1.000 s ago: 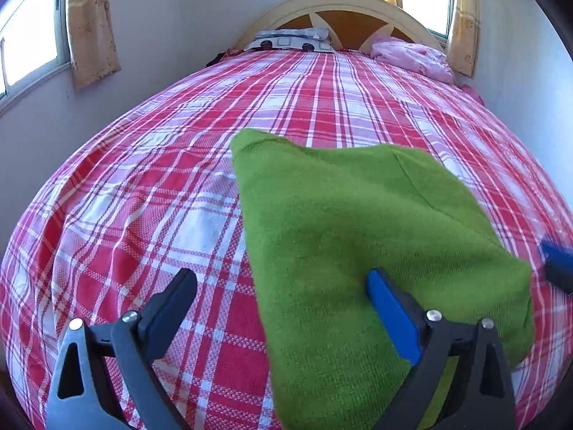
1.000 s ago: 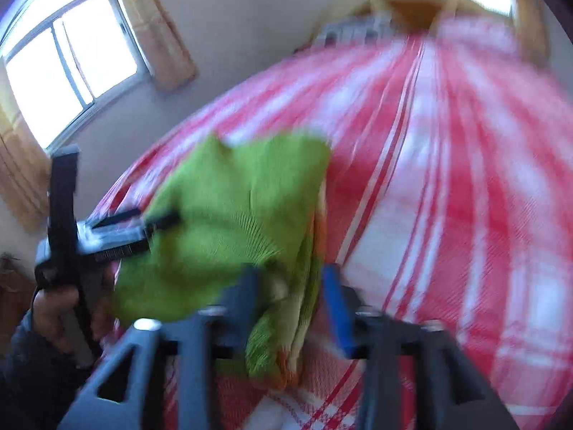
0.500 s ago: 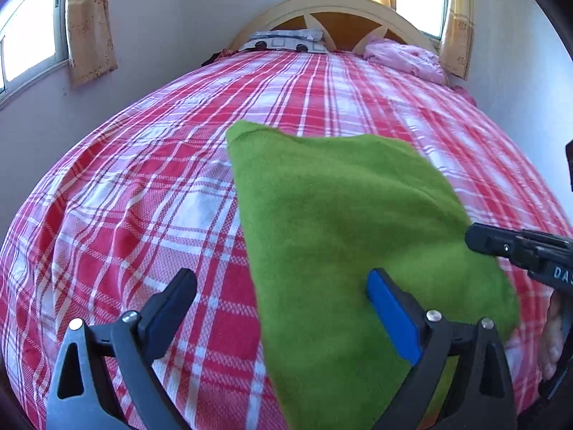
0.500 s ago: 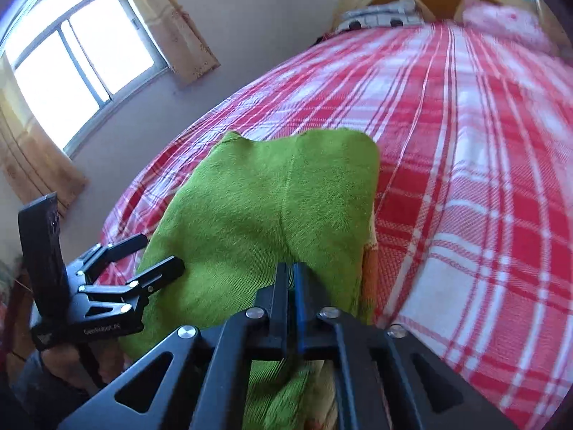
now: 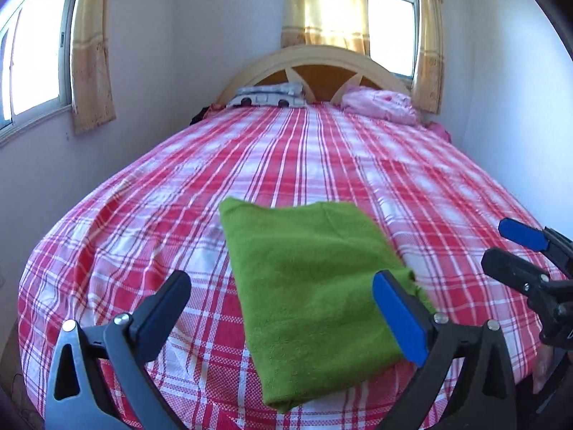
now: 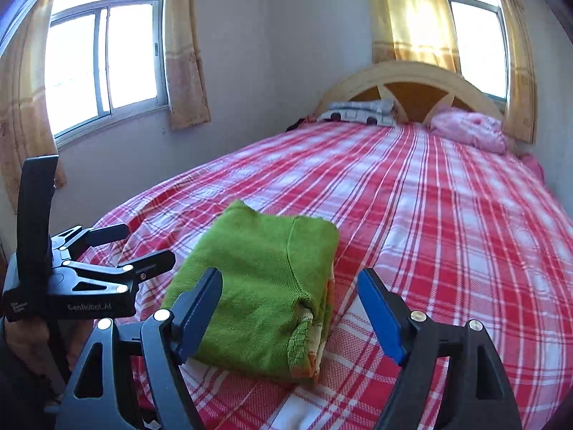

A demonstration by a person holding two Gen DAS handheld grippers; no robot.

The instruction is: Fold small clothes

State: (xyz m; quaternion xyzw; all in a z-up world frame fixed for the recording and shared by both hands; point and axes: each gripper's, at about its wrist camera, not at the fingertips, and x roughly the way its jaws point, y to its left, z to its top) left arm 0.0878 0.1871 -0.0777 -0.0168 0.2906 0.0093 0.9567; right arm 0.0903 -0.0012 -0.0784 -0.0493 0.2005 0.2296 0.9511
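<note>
A green knitted garment (image 5: 315,286) lies folded in a compact rectangle on the red plaid bed (image 5: 322,165); it also shows in the right wrist view (image 6: 261,286), with an orange edge at its near right corner. My left gripper (image 5: 283,308) is open and empty, held back above the garment's near end. My right gripper (image 6: 293,315) is open and empty, held just short of the garment's near edge. Each gripper shows in the other's view, the right one (image 5: 515,247) at the right edge and the left one (image 6: 132,247) at the left.
A wooden headboard (image 5: 315,68) stands at the far end with a grey patterned pillow (image 5: 268,95) and a pink bundle (image 5: 379,105). Walls close in on both sides, with curtained windows (image 6: 104,61). The bed's near edge drops off below the grippers.
My right gripper opened and let go of the green garment, then drew back. Both grippers pulled away and up; the garment now lies folded flat on the bed.
</note>
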